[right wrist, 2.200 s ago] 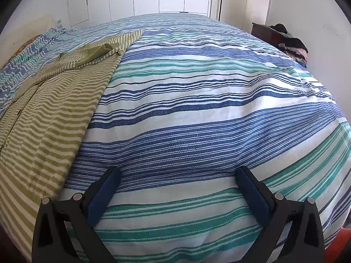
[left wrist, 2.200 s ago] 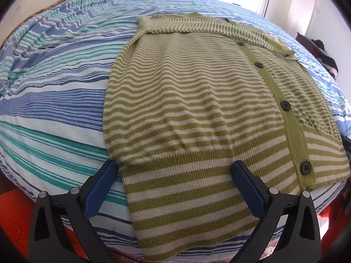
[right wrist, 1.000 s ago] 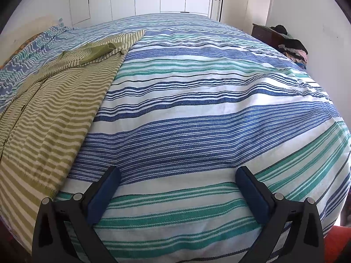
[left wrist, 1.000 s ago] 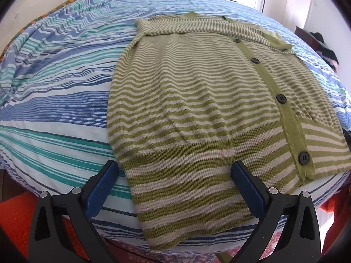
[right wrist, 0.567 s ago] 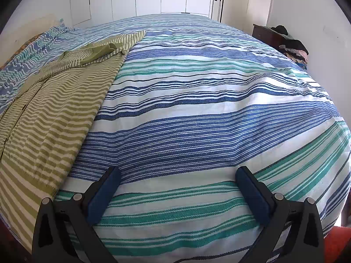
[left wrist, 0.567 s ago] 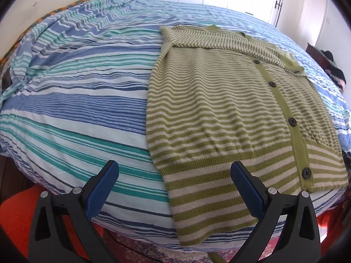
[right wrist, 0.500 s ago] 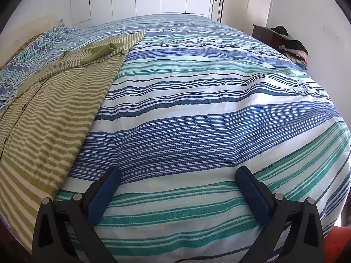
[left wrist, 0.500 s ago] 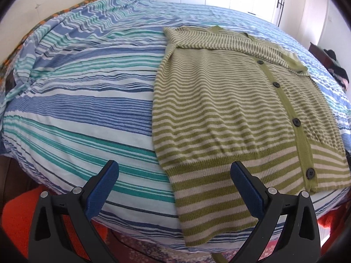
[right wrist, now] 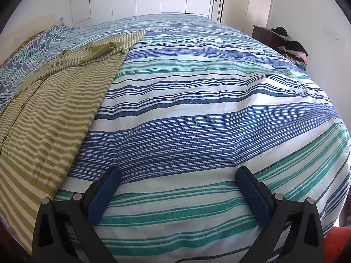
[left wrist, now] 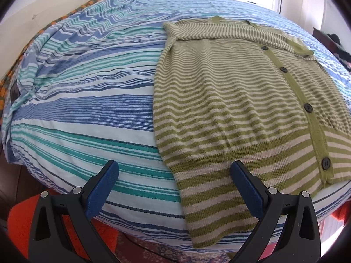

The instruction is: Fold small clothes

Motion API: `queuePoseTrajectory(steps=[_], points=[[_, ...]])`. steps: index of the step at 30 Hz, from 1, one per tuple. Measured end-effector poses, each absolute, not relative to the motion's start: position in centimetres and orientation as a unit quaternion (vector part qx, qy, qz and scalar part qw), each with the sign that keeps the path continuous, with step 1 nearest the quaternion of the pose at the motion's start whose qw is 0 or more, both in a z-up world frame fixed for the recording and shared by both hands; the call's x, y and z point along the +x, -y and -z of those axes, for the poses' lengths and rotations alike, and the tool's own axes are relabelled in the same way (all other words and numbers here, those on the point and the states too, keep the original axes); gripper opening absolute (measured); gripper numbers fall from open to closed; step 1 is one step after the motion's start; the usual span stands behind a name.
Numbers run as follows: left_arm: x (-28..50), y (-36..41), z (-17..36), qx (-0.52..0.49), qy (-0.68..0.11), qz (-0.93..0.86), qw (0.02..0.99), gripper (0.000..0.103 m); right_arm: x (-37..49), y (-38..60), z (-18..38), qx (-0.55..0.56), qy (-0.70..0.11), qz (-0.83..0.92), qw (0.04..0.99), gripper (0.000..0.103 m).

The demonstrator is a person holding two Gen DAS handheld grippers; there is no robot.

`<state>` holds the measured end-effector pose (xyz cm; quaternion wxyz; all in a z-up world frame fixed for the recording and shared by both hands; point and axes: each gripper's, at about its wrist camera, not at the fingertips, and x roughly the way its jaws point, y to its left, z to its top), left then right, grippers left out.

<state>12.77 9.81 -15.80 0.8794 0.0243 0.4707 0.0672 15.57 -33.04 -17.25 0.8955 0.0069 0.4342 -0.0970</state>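
- Left hand-held gripper [left wrist: 174, 176], jaws spread wide and holding nothing, now frames the cardigan's [left wrist: 230, 100] lower left corner; over the last two seconds we have slid it leftward, so the ribbed hem [left wrist: 219, 188] that earlier filled the whole gap between the pads now lies only before the right-hand pad, with bare bedspread [left wrist: 87, 114] before the left-hand one
- Right hand-held gripper [right wrist: 177, 186], equally wide and empty, hovers over bare bedspread well to the right of the garment; its view has hardly altered in the same interval
- Cardigan: green and cream stripes, lying flat on the bed with buttons [left wrist: 308, 107] up, the hem draping over the near edge of the mattress and one sleeve [left wrist: 241, 30] laid across the chest near the collar; in the right wrist view it occupies only the far left [right wrist: 54, 109]
- We judge that the leftward shift lines the left tool up with the garment's left side edge, which suggests a lengthwise fold toward the button band comes next
- No fold of the body is yet made; only the sleeve lies tucked inward
- Risk, as we judge it: the overhanging hem may drag or slip when the side is lifted
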Motion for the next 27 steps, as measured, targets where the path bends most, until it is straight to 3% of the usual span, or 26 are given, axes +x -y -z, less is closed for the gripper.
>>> queuePoseTrajectory(steps=[12, 23, 27], points=[[12.9, -10.2, 16.1, 0.012, -0.479, -0.061, 0.875, 0.102, 15.6, 33.0, 17.3, 0.008, -0.433, 0.098, 0.896, 0.103], [13.0, -15.1, 15.9, -0.103, -0.492, -0.090, 0.860, 0.102, 15.5, 33.6, 17.0, 0.023, -0.440, 0.082, 0.894, 0.103], [12.9, -14.9, 15.8, -0.097, -0.490, -0.090, 0.862, 0.102, 15.5, 33.6, 17.0, 0.021, -0.438, 0.083, 0.895, 0.103]])
